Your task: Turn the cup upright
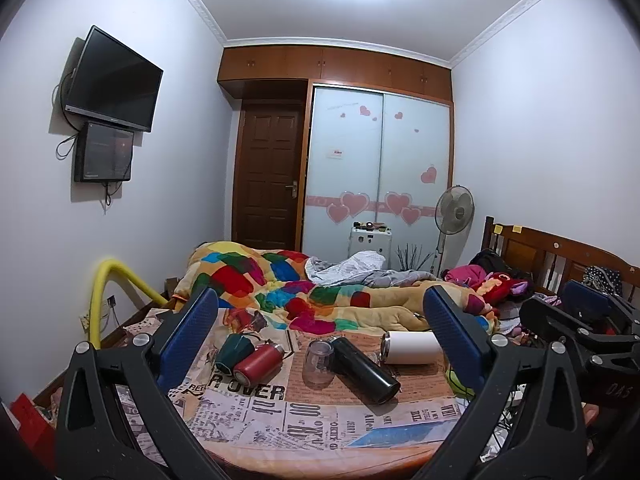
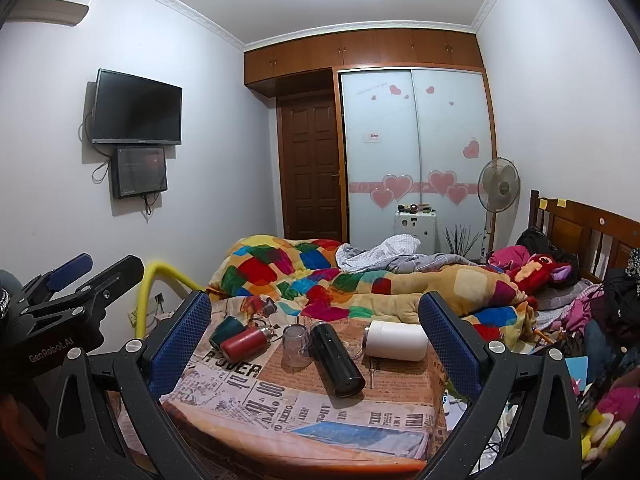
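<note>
Several cups lie tipped over on a newspaper-print tablecloth. From left: a dark green cup, a red flask, a clear glass cup standing mouth down, a black tumbler, a white tumbler. My left gripper is open and empty, held back from the cups. My right gripper is open and empty, also short of them. The right gripper shows at the right edge of the left wrist view; the left one shows at the left of the right wrist view.
Behind the table lies a bed with a colourful quilt and clothes. A yellow tube arches at the left wall. A fan and wardrobe stand at the back. Cables hang off the table's right side.
</note>
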